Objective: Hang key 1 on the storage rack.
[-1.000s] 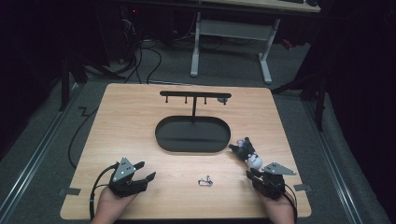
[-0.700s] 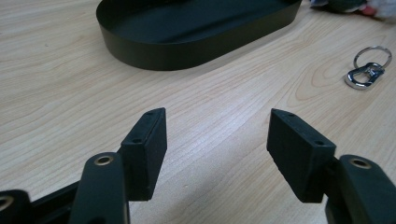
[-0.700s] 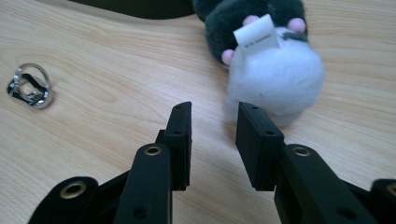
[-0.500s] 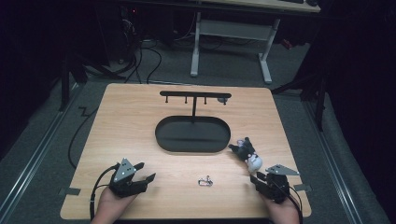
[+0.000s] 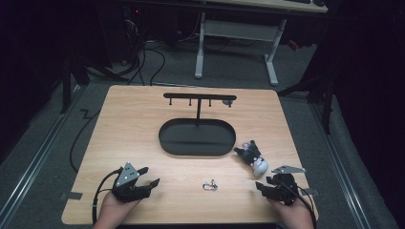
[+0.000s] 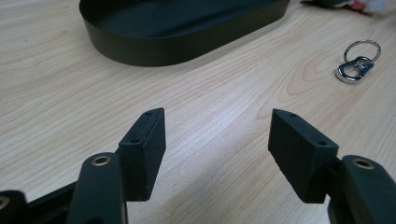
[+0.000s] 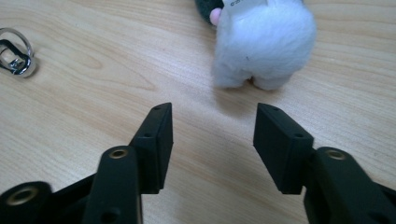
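Low on the right of the high view, the right gripper [image 5: 270,184] sits in the person's hand, just below and right of a small plush toy, white and dark grey [image 5: 252,157]. Its jaws have just been opening and now stand apart with nothing between them. In the right gripper view the toy's white fluffy end [image 7: 264,44] lies on the wood just past the jaw tips, not touching them.

Mid-frame in the high view lies a shallow black oval metal tray [image 5: 224,143], its floor bare. A thin post rises from the tray's far edge and carries a black horizontal bar with short pegs [image 5: 199,97]. The toy rests on the light wooden table [image 5: 133,119] just off the tray's lower right rim.

Between the two hands, low centre, lies a small silver key ring with a clasp [image 5: 209,185], well apart from both grippers.

At lower left the left gripper [image 5: 148,177] has its jaws wide and empty; in the left gripper view they frame bare wood, with the tray's wall [image 6: 163,49] ahead at upper left and the key ring [image 6: 357,65] at upper right.
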Tool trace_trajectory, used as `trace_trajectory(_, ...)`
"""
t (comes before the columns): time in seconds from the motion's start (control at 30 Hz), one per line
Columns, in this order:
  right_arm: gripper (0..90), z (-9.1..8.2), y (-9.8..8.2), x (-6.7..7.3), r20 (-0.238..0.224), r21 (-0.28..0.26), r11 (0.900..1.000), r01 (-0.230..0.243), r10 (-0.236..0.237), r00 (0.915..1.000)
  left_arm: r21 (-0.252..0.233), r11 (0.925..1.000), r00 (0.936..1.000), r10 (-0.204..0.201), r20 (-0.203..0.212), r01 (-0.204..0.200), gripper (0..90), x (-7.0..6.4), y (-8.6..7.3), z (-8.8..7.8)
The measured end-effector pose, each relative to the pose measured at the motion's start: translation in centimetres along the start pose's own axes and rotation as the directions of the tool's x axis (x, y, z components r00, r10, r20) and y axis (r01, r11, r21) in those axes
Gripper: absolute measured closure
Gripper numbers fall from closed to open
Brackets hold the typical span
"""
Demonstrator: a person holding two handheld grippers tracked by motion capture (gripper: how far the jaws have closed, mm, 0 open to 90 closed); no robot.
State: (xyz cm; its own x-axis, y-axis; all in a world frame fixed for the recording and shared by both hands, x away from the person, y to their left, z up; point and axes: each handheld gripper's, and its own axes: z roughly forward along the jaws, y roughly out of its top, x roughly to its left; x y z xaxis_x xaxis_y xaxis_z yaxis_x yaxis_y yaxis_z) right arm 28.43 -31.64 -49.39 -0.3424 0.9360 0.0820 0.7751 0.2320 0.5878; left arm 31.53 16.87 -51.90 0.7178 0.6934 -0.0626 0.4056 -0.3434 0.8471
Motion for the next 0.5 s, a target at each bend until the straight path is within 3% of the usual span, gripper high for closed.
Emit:
trace_trajectory(0.33,38.8,0.1,0.8,0.1,-0.011,0.105,0.994,0.027,-0.026,0.9996,0.004,0.9999,0.9999,0.011,0.009,-0.011,37.5,-0.1,0.0,0.0)
trace_trajectory(0.5,37.2,-0.1,1.4,0.3,-0.007,0.168,0.983,0.073,-0.073,0.9973,0.006,0.9999,0.9998,0.015,0.014,-0.015,37.5,-0.2,0.0,0.0)
